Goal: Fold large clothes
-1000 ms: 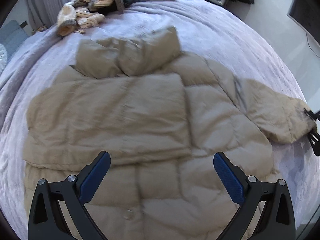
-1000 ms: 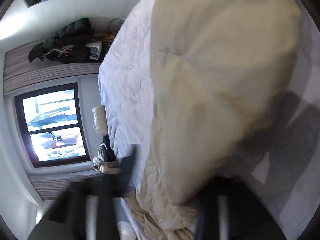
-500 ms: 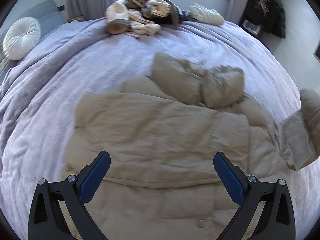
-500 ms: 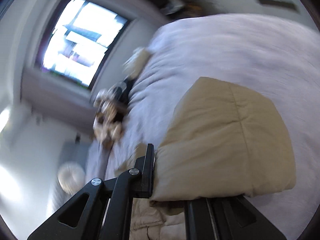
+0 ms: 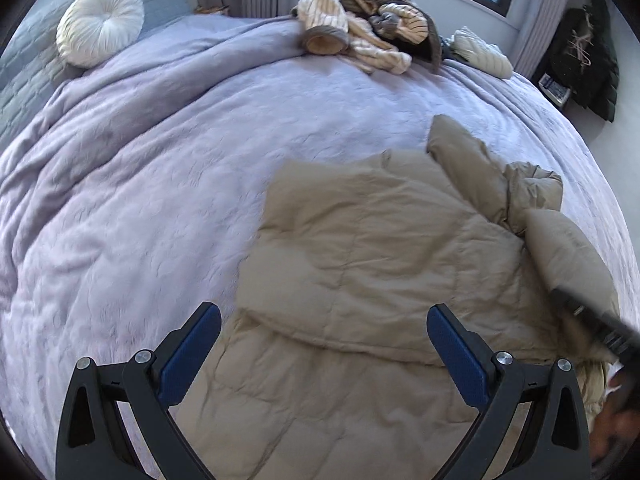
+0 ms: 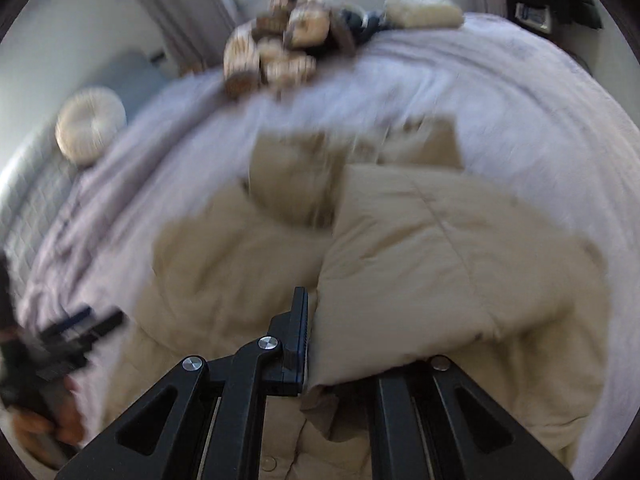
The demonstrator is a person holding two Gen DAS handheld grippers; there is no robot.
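Note:
A beige puffer jacket (image 5: pixel 380 248) lies spread on the lavender bedcover (image 5: pixel 160 160), one side folded over its front. My left gripper (image 5: pixel 323 320) hovers open over the jacket's lower left part with nothing between its blue pads. My right gripper (image 6: pixel 320 340) is shut on the jacket's sleeve (image 6: pixel 440 264) and holds it lifted above the jacket body (image 6: pixel 224 264). The puffy sleeve hides its right finger. In the left wrist view, the sleeve (image 5: pixel 560 248) and the blurred right gripper (image 5: pixel 592 320) sit at the right edge. In the right wrist view, the left gripper (image 6: pixel 80 328) shows blurred at the far left.
A heap of striped and cream clothes (image 5: pixel 360 20) lies at the bed's far edge, a folded cream jacket (image 5: pixel 484 52) beside it. A round white pillow (image 5: pixel 100 24) rests at the far left. Dark coats (image 5: pixel 588 48) hang at the right wall.
The right gripper swung the sleeve from the bed's right side in over the jacket body, rolling as it went. The left gripper slid left, so the jacket now sits right of its view.

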